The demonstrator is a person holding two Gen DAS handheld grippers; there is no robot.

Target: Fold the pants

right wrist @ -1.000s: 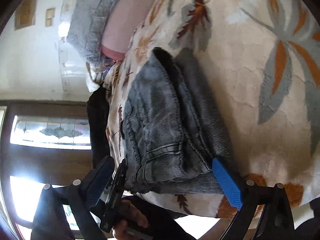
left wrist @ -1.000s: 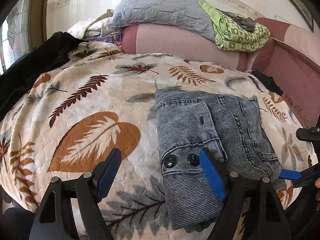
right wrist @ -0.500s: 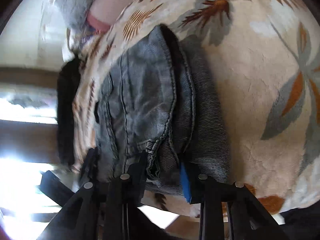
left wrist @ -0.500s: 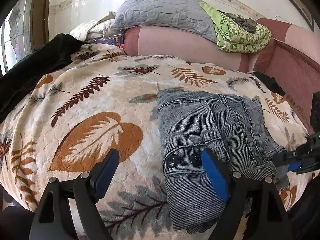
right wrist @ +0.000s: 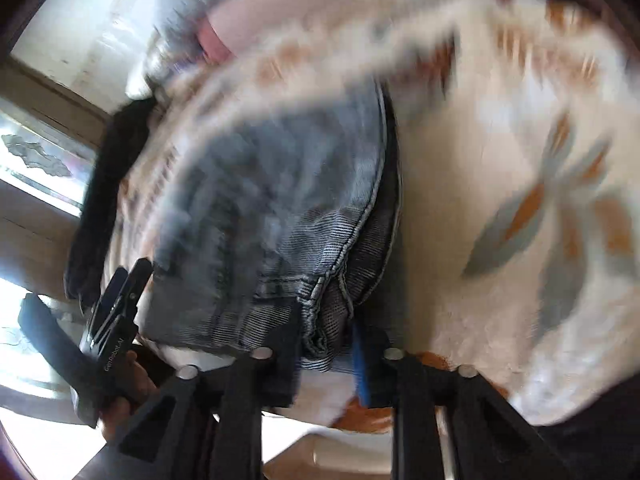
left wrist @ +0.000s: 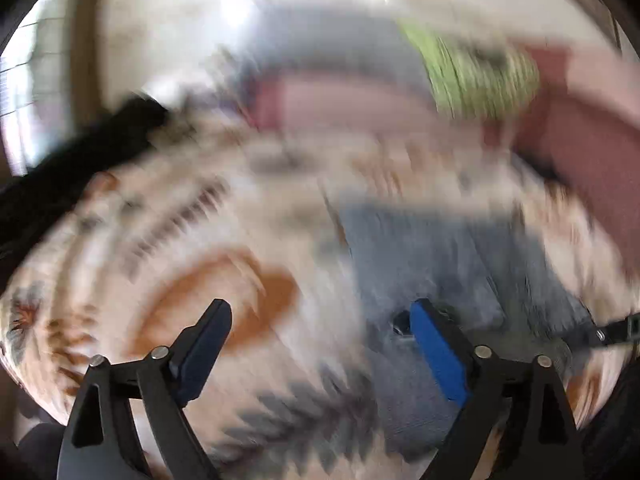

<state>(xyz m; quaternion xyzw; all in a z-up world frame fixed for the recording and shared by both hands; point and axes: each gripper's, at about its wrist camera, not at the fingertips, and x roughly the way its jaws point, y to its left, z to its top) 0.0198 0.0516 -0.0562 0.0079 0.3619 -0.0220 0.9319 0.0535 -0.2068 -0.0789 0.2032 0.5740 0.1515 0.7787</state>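
Observation:
The folded grey-blue denim pants (left wrist: 440, 248) lie on a leaf-print blanket (left wrist: 224, 216); the left wrist view is motion-blurred. My left gripper (left wrist: 320, 320) is open and empty, its right finger over the pants' near left edge. In the right wrist view the pants (right wrist: 280, 208) fill the middle. My right gripper (right wrist: 326, 344) is shut on the near folded edge of the pants. It shows at the right edge of the left wrist view (left wrist: 616, 330). The left gripper shows at lower left in the right wrist view (right wrist: 120, 296).
The blanket (right wrist: 500, 184) covers a bed or couch. At the back are a pink cushion (left wrist: 360, 100), a grey quilt (left wrist: 320, 44) and a green cloth (left wrist: 480, 72). A black garment (left wrist: 88, 160) lies at the left. A maroon backrest (left wrist: 592, 160) rises at the right.
My right gripper has closed from wide open onto the near edge of the folded pants. Both views are now blurred from motion. The left gripper stays open.

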